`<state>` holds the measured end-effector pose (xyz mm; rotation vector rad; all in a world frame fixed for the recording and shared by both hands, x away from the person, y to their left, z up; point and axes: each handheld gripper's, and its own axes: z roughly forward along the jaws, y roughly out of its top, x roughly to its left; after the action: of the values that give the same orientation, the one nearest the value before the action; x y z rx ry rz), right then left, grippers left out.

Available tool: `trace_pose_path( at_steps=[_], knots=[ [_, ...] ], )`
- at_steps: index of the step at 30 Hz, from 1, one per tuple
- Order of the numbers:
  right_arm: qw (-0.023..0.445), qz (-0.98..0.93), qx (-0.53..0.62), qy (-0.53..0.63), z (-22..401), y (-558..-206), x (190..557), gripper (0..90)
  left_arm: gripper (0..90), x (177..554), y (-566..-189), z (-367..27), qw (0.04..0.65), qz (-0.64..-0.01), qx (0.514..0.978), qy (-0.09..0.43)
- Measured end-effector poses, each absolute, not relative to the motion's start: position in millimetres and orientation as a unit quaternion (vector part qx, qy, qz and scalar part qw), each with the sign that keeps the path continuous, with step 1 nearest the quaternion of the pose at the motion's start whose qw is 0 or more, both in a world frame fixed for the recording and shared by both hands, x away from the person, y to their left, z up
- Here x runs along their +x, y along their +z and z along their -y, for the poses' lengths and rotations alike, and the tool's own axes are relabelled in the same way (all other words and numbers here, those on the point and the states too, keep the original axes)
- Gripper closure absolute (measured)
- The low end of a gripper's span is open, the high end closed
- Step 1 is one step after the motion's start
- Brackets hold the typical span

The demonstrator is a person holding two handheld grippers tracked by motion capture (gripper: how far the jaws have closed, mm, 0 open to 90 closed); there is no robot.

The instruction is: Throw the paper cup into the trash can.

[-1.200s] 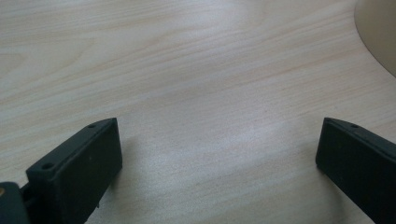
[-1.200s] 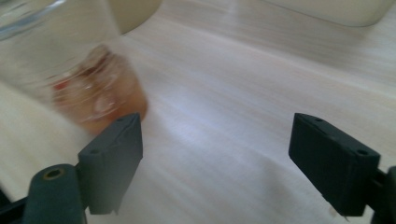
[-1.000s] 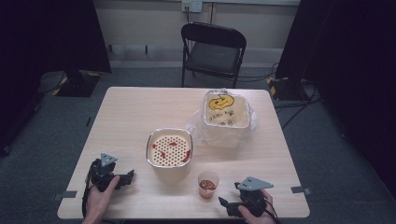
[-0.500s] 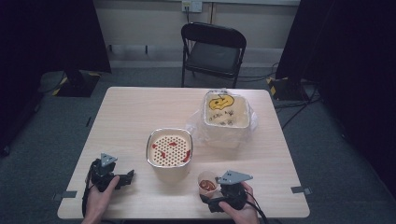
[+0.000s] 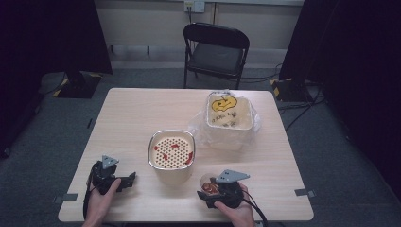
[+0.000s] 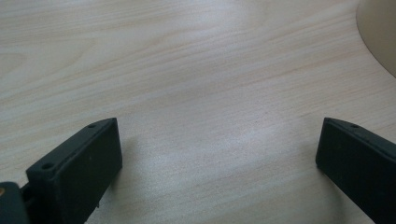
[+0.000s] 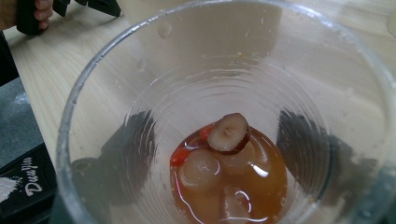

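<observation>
From the high view, the right gripper [image 5: 208, 192] sits at the table's [image 5: 127, 118] near edge with its jaws set around a clear plastic cup [image 5: 208, 184], which stands just in front of a metal strainer pot [image 5: 171, 152] holding red bits on its perforated insert; the jaws have just been closing, with the cup between them; the left gripper [image 5: 126, 179] rests on the table near the left corner, well apart from the cup, jaws pointing toward the pot; farther back, to the right, stands a bag-lined container [image 5: 229, 118] with a yellow face drawn on it, and a black folding chair [image 5: 215, 49] stands behind the table.

In the left gripper view, the two black jaws stand wide apart over bare wood, nothing between them; a pale curved edge of the pot [image 6: 380, 39] shows at the upper right.

In the right gripper view, the cup [image 7: 93, 93] stands upright and close; both jaws show darkly through its wall, pressed to either side; at its bottom lies amber liquid [image 7: 261, 172] with pale round fruits [image 7: 201, 170], a cut red date [image 7: 228, 133] and small red berries [image 7: 180, 156]; the left gripper [image 7: 100, 5] shows at the upper left.
</observation>
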<state>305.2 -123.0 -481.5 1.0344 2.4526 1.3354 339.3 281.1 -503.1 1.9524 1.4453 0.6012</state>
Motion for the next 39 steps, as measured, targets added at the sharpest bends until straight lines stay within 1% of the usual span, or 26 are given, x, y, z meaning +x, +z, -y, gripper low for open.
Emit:
trace_pose_path(
  at_steps=[8,21,29,39],
  knots=[
    [0.097,-0.820,0.340,0.451,125,-478,304,37.9,0.0,339,-503,-281,0.314,-0.549,0.740,0.228],
    [0.119,-0.800,0.350,0.472,137,-459,310,39.2,0.0,339,-503,-281,0.314,-0.549,0.740,0.228],
    [0.140,-0.778,0.351,0.502,136,-435,326,41.3,0.0,339,-503,-281,0.315,-0.549,0.740,0.228],
    [0.170,-0.764,0.339,0.522,130,-405,344,40.6,0.0,339,-503,-281,0.314,-0.549,0.740,0.228]
  ],
)
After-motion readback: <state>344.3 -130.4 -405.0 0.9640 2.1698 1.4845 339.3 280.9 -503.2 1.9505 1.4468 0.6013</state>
